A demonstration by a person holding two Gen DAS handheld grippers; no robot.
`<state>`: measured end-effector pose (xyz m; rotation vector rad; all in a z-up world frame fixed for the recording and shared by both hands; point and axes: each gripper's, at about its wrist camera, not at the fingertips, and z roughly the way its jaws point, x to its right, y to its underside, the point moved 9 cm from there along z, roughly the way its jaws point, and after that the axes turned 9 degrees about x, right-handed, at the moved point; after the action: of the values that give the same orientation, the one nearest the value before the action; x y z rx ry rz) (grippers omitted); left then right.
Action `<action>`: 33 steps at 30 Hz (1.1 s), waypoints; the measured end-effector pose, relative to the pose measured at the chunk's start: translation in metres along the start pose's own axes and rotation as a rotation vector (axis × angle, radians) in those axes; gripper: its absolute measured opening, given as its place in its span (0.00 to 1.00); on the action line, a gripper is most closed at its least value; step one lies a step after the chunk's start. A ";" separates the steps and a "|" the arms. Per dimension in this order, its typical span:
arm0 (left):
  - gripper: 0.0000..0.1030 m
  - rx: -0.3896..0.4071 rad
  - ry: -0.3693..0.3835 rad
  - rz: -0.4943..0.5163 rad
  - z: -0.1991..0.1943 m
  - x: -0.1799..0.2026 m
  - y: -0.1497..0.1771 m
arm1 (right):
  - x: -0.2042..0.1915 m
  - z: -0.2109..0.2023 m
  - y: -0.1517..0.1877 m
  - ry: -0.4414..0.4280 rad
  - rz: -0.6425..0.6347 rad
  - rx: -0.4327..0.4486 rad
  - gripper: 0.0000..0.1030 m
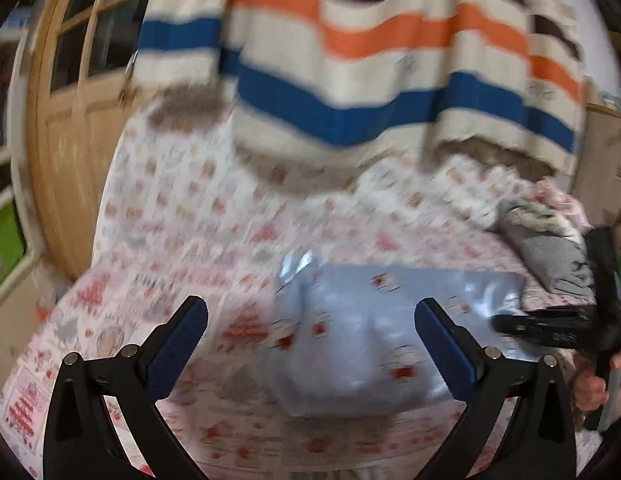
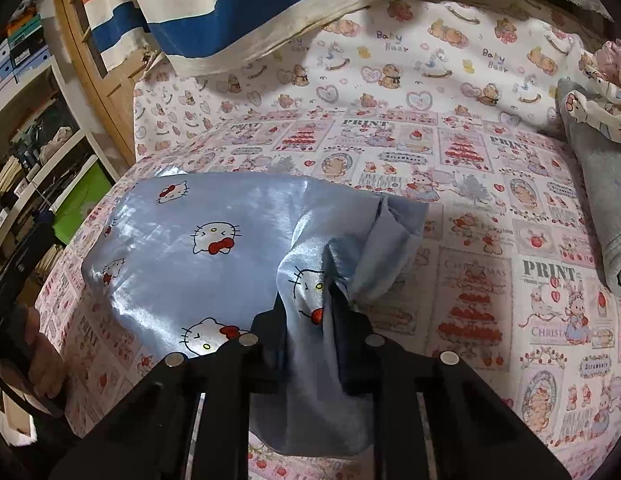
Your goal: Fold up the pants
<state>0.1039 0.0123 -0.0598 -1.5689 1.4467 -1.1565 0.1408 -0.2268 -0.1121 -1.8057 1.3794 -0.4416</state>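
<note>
Light blue satin pants (image 2: 210, 240) with a white cat print lie bunched on the patterned bedsheet (image 2: 490, 240). My right gripper (image 2: 310, 312) is shut on a raised fold of the pants at their right edge, and the cloth drapes over and between its fingers. In the blurred left wrist view the pants (image 1: 370, 340) lie just ahead of my left gripper (image 1: 310, 312), which stands wide open above the sheet with nothing between its blue pads (image 1: 178, 340). The right gripper (image 1: 510, 322) shows there as a black shape at the pants' right edge.
A striped orange, blue and cream cloth (image 2: 238, 20) hangs over the back of the bed. A grey folded garment (image 2: 602, 200) lies at the right edge. A wooden door (image 1: 66, 140) and shelves (image 2: 34, 140) stand to the left. A person's hand (image 1: 590, 388) holds the right gripper.
</note>
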 end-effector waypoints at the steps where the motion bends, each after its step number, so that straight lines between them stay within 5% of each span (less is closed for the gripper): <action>1: 1.00 -0.042 -0.007 -0.037 0.007 -0.009 0.000 | 0.000 0.000 0.000 -0.003 -0.001 0.007 0.18; 6: 1.00 -0.200 0.111 -0.243 0.026 -0.033 -0.007 | 0.004 0.000 0.001 -0.028 0.042 0.010 0.18; 10: 0.99 -0.313 0.080 -0.137 0.045 -0.027 -0.002 | 0.007 0.000 0.001 -0.051 0.067 0.006 0.18; 13: 0.98 -0.441 0.137 -0.137 0.063 -0.016 0.019 | 0.005 0.001 0.001 -0.037 0.056 0.010 0.18; 17: 0.87 -0.544 0.143 -0.075 0.082 0.001 0.043 | 0.002 -0.001 0.002 -0.005 0.013 0.021 0.18; 20: 0.66 -0.498 0.110 -0.032 0.081 0.007 0.040 | 0.003 -0.001 0.002 -0.006 0.020 0.022 0.18; 24: 0.58 -0.473 0.135 0.027 0.077 0.023 0.037 | 0.004 -0.001 0.003 -0.007 0.022 0.023 0.18; 30: 0.47 -0.497 0.063 0.143 0.076 0.038 0.042 | 0.001 -0.001 0.003 0.018 -0.011 0.035 0.18; 31: 0.39 -0.492 0.054 0.161 0.077 0.040 0.042 | 0.001 -0.001 0.003 0.019 -0.013 0.036 0.18; 33: 0.08 -0.469 0.031 0.190 0.077 0.040 0.040 | 0.000 -0.001 0.003 0.024 -0.021 0.036 0.18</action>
<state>0.1601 -0.0388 -0.1184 -1.6716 1.9418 -0.7680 0.1380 -0.2278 -0.1137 -1.7921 1.3613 -0.4976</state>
